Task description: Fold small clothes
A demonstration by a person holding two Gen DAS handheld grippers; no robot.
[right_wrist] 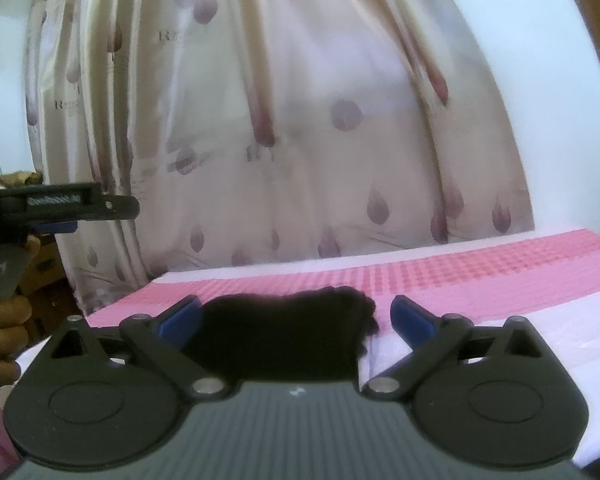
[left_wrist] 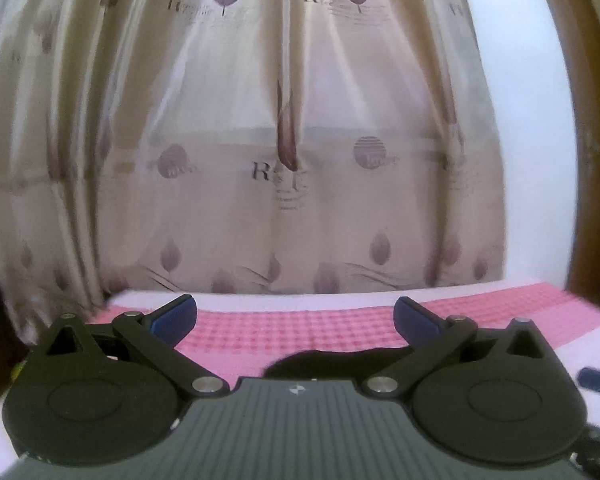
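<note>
Right wrist view gives the most: the black garment [right_wrist: 284,336] lies bunched in a dark lump on the pink checked cover [right_wrist: 480,268] of the bed, sitting right between the spread blue fingertips [right_wrist: 184,318] of the right claw [right_wrist: 296,320], which is released and grips nothing. Same view also catches the left claw [right_wrist: 64,216] off at the left edge from the side, with the person's hand [right_wrist: 4,320] wrapped round its handle; you don't get that from the other camera.

Left wrist view only shows a dark sliver of the garment [left_wrist: 332,362] low down, just above the claw body. The left claw [left_wrist: 296,316] is released too, fingertips wide apart, nothing in them.

Behind the bed hangs a cream curtain [left_wrist: 260,140] with purple leaf prints and lettering starting with "R"; the rest is too blurry to read. The garment itself is plain black, no detail visible.
</note>
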